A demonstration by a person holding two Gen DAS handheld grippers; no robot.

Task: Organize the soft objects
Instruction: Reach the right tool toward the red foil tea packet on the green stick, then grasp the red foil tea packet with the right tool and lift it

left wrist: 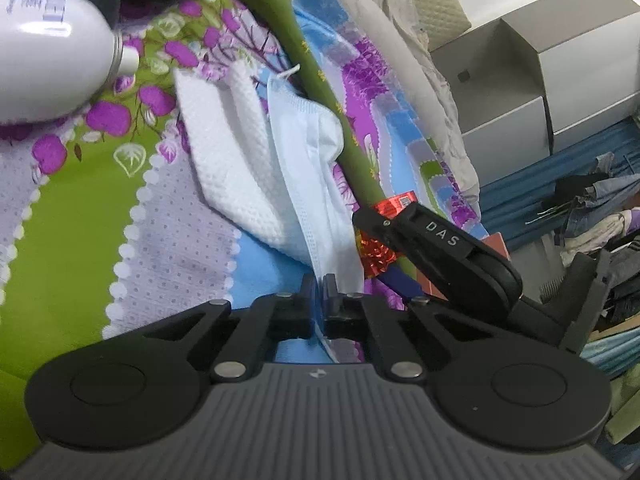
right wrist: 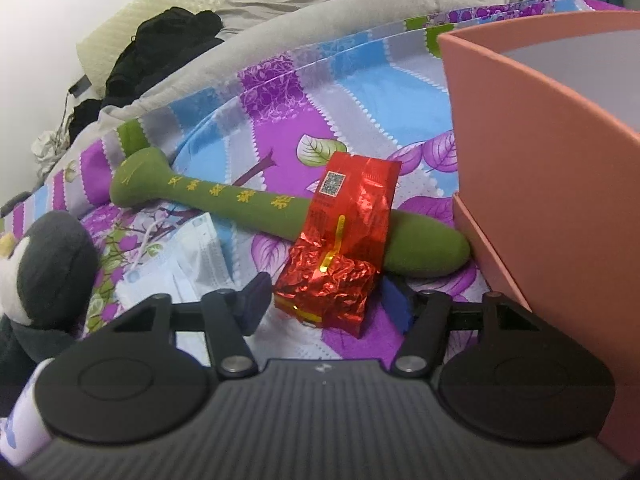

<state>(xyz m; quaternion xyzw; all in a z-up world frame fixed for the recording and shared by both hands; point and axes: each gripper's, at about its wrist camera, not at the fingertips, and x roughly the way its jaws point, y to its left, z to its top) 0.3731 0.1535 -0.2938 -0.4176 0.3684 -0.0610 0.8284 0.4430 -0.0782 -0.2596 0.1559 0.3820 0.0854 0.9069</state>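
Observation:
My left gripper (left wrist: 319, 298) is shut on the lower edge of a light blue face mask (left wrist: 310, 168) that lies over a white textured cloth (left wrist: 228, 152) on the patterned bedspread. A long green soft stick (left wrist: 316, 80) lies beside them; it also shows in the right wrist view (right wrist: 240, 200). My right gripper (right wrist: 324, 300) is open, its jaws on either side of a red foil packet (right wrist: 344, 236) that rests across the green stick. The right gripper also shows in the left wrist view (left wrist: 440, 240) by the red packet (left wrist: 390, 206). The mask also shows in the right wrist view (right wrist: 180, 264).
A pink box (right wrist: 540, 168) stands at the right, touching the stick's end. A grey and white plush penguin (right wrist: 44, 264) sits at the left. A white bottle (left wrist: 48, 60) lies at the top left. Grey blanket (right wrist: 320, 20), pillow and black clothes lie behind. Grey boxes (left wrist: 540, 80) stand off the bed.

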